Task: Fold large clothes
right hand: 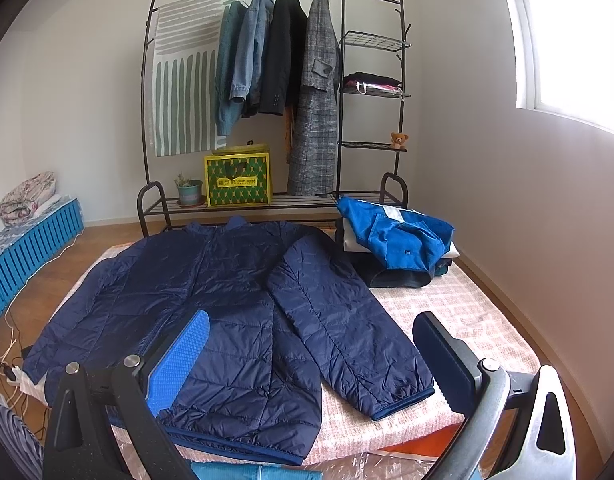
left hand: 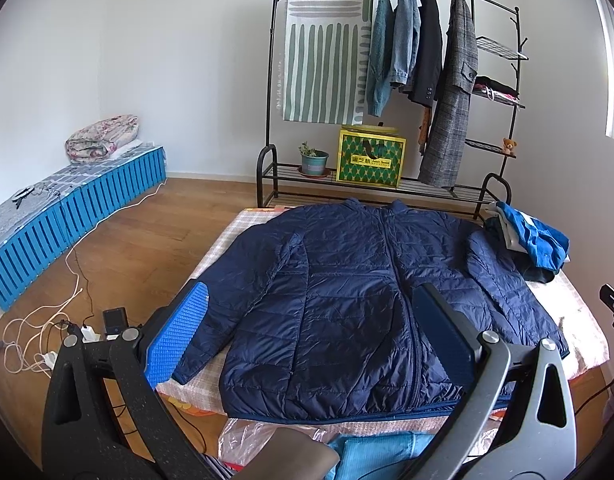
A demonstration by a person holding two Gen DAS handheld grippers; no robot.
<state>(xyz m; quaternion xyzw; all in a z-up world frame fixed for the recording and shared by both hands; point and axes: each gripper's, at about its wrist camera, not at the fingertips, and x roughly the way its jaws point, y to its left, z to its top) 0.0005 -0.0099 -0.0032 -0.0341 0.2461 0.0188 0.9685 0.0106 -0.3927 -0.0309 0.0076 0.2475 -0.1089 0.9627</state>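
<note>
On the low pink checked mattress (right hand: 467, 312), centre: one navy quilted jacket (left hand: 347, 300), laid flat, front up, zip closed, collar toward the clothes rack (left hand: 273, 80), hem toward the cameras. Both sleeves lie out from the body; the sleeve (right hand: 347, 328) on the right-hand side slants outward, its cuff near the mattress edge.

Left gripper (left hand: 307, 332): jaws spread wide, holding nothing, hovering above the jacket's lower left half. Right gripper (right hand: 311, 364): likewise wide open and empty, poised over the lower right front and the sleeve.

Step in hand, as judged: folding not yet begun; a sleeve is the likely first fold. To do it well, each gripper should pinch a single layer at the cuff or at the hem corner, lift only enough to clear the slick shell, carry the sleeve across the chest parallel to the zip, and press the padding flat before letting go, since quilted fill tends to spring back.

Adjacent: a stack of folded clothes (right hand: 399, 240) with a bright blue garment on top, at the far right corner, touching the jacket's shoulder area in the left view.

Writing: a yellow and green patterned bag (left hand: 371, 160) on the rack's lower shelf carries a label strip; characters too small to read. No legible brand on the jacket.
</note>
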